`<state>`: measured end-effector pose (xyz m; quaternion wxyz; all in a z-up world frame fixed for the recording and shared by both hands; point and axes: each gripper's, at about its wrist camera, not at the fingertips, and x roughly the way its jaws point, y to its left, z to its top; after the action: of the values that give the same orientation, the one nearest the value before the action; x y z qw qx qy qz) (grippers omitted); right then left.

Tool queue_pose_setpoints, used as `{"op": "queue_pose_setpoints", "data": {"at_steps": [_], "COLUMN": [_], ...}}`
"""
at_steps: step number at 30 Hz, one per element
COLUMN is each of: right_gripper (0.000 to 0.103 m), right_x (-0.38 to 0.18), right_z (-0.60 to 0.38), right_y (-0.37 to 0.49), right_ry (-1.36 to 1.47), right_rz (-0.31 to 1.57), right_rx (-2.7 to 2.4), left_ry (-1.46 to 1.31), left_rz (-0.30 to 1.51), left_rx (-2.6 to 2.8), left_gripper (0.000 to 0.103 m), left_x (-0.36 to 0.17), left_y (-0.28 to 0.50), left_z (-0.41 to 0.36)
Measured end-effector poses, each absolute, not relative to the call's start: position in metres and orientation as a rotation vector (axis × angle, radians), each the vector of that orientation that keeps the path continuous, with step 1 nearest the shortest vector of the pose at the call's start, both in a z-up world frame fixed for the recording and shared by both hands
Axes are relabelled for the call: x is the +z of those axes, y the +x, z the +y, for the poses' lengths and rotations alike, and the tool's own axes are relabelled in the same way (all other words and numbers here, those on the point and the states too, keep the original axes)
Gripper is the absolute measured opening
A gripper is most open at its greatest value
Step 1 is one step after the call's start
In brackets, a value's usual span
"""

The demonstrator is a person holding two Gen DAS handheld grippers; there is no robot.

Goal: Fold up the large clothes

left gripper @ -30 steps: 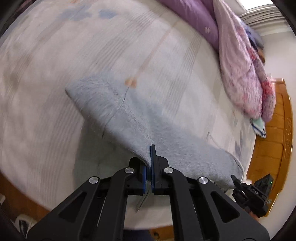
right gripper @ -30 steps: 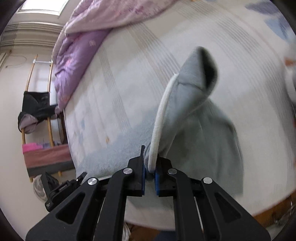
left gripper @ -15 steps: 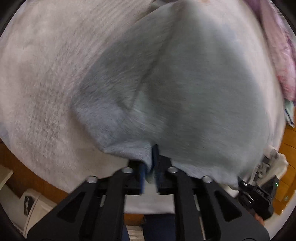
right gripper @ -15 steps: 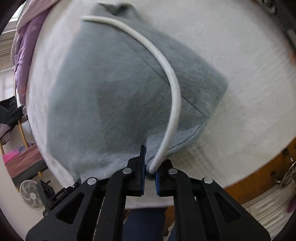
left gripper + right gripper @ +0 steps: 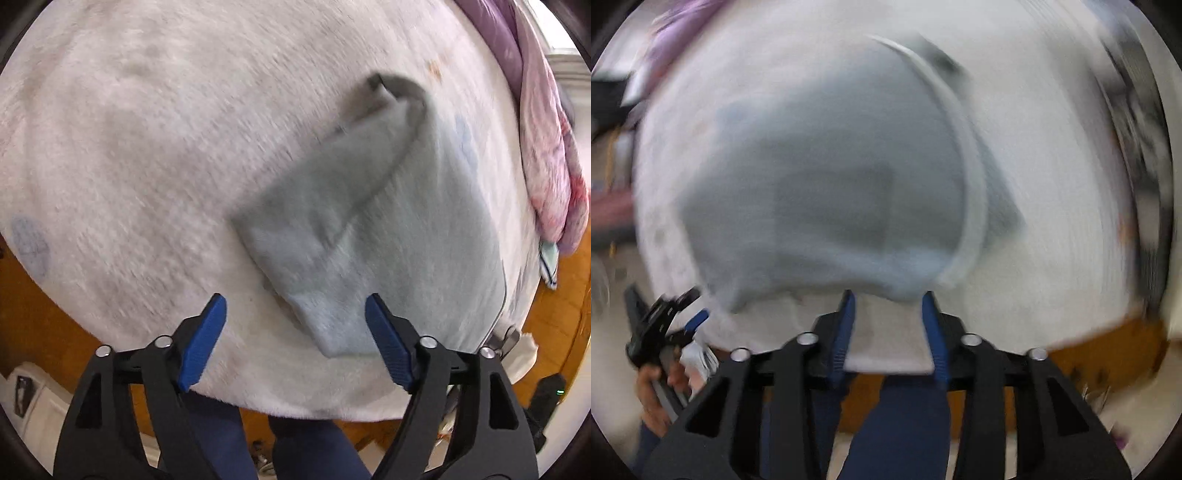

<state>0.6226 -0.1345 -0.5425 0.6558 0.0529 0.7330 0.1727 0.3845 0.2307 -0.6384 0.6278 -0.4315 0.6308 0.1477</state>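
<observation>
Left gripper and right gripper, jaws apart

Garment flat on the bed, both sets of fingers spread at its near edge.

The garment lies on the bed, ahead of the left gripper, its near corner between the fingers and closer to the right one. A sleeve is folded across it, up and away. The bedding pile sits far right. The right gripper has the garment's hem just ahead, a cord curving forward right.
</observation>
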Motion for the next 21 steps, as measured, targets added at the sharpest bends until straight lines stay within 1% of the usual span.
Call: {"op": "queue_pose_setpoints", "data": {"at_steps": [3,4,7,9,12,14,17,19,20,21], "right_gripper": [0.005,0.004,0.003,0.002,0.000,0.000,0.000,0.000,0.000,0.000], "right_x": [-0.535,-0.538,-0.560,-0.590,-0.639,-0.655,-0.659,-0.654,-0.644,-0.637], "right_z": [-0.078,-0.050,-0.008,0.003,0.004,0.001,-0.008,-0.013,-0.016,-0.020], "right_y": [0.641,0.651,0.664,0.670,0.683,0.689,0.697,0.695,0.691,0.686], "right_ry": [0.018,-0.062,-0.193,-0.258,-0.276,-0.223,-0.132,-0.112,-0.103,-0.092], "right_rz": [1.541,1.510,1.464,1.480,1.560,1.590,1.638,1.640,1.641,1.645], "right_rx": [0.545,0.572,0.590,0.555,0.507,0.480,0.451,0.450,0.448,0.455], "left_ry": [-1.022,-1.026,-1.031,-1.033,-1.024,-0.996,-0.997,-0.959,-0.933,-0.894], "left_rz": [1.424,1.425,1.445,1.456,1.456,1.449,1.411,1.375,1.362,1.363], "left_rx": [0.334,0.328,0.309,0.289,0.260,0.233,0.194,0.191,0.182,0.165], "left_gripper": [0.079,0.079,0.079,0.079,0.079,0.079,0.079,0.073,0.064,0.061], "left_x": [-0.649,-0.651,-0.664,-0.672,-0.679,-0.681,-0.682,-0.678,-0.676,-0.676], "left_y": [0.383,0.383,0.387,0.390,0.387,0.393,0.405,0.408,0.410,0.419], "left_z": [0.240,0.242,0.243,0.236,0.225,0.217,0.199,0.188,0.182,0.179]}}
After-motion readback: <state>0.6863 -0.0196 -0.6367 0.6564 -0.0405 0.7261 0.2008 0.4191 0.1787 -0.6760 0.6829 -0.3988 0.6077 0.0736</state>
